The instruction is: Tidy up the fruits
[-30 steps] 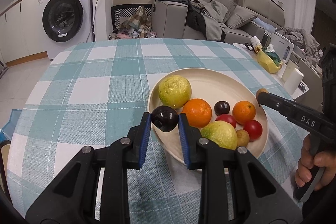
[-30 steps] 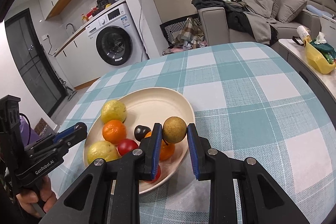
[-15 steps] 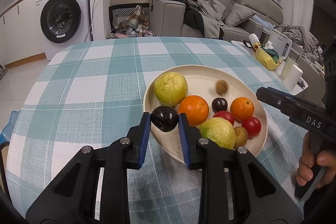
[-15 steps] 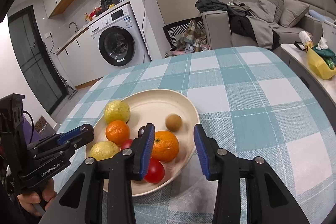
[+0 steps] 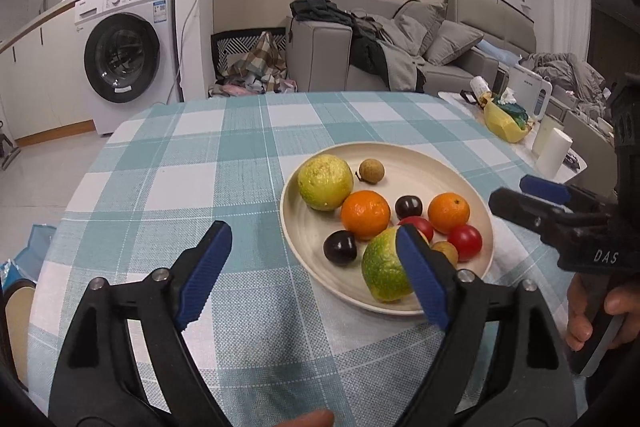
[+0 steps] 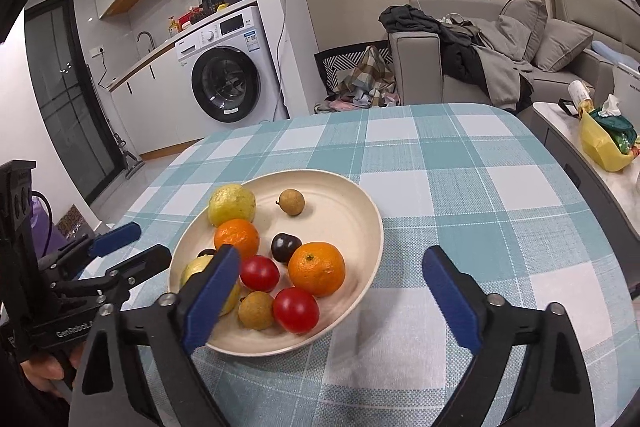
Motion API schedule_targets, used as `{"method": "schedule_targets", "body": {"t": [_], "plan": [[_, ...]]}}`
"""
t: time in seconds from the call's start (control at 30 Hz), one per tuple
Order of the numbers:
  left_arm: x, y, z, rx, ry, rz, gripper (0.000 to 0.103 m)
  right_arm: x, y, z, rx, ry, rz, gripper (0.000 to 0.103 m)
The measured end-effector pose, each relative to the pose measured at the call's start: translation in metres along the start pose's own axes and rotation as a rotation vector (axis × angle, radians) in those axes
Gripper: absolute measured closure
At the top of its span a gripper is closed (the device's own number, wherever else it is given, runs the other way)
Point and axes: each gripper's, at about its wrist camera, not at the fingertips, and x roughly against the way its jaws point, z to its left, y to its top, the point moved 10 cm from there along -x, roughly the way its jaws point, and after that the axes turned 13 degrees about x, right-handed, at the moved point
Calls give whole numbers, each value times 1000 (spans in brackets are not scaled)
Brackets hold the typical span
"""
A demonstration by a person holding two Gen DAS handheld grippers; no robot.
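Note:
A cream plate [image 5: 420, 167] on the checked tablecloth holds two yellow-green guavas, two oranges, two red tomatoes, two dark plums and two brown longans. One dark plum [image 5: 340, 247] lies near the plate's left rim, free of my left gripper [image 5: 310, 233], whose jaws are opening with no pad pressing on anything. A longan [image 6: 292, 202] rests at the far side of the plate [image 6: 340, 211]. My right gripper [image 6: 330, 255] hangs over the plate's near edge, its jaws opening wide and gripping nothing. Each gripper also shows in the other's view: the right gripper [image 5: 512, 191] and the left gripper [image 6: 148, 242].
The round table [image 5: 240, 147] has bare cloth to the left of and beyond the plate. A side table with a yellow bag [image 6: 604, 147] stands to the right. A washing machine [image 5: 124, 59] and a sofa [image 5: 400, 47] are behind the table.
Both grippers went from shut to open. The left one let the dark plum go into the plate and drew back slightly. The right one dropped the longan, which settled at the plate's far side.

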Motion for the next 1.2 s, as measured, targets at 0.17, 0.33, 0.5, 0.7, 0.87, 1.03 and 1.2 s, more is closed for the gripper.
{"method": "schedule_targets", "body": {"t": [0.17, 0.33, 0.5, 0.7, 0.87, 1.03, 1.2], "plan": [[18, 0, 1, 7, -9, -18, 4, 8, -2, 4, -2, 48, -10, 0], [36, -1, 0, 15, -14, -50, 1, 16, -4, 16, 44, 87, -23, 0], [49, -8, -2, 24, -26, -69, 1, 29, -5, 31, 105, 105, -58, 0], [56, -17, -11, -4, -19, -92, 1, 39, -3, 40, 150, 109, -103, 0], [57, -20, -14, -14, -25, -106, 1, 42, -3, 39, 161, 96, -133, 0], [57, -22, -20, -33, -25, -114, 1, 46, -1, 37, 155, 93, -161, 0], [56, -21, -21, -30, -35, -112, 1, 48, -1, 37, 157, 87, -178, 0]]}}
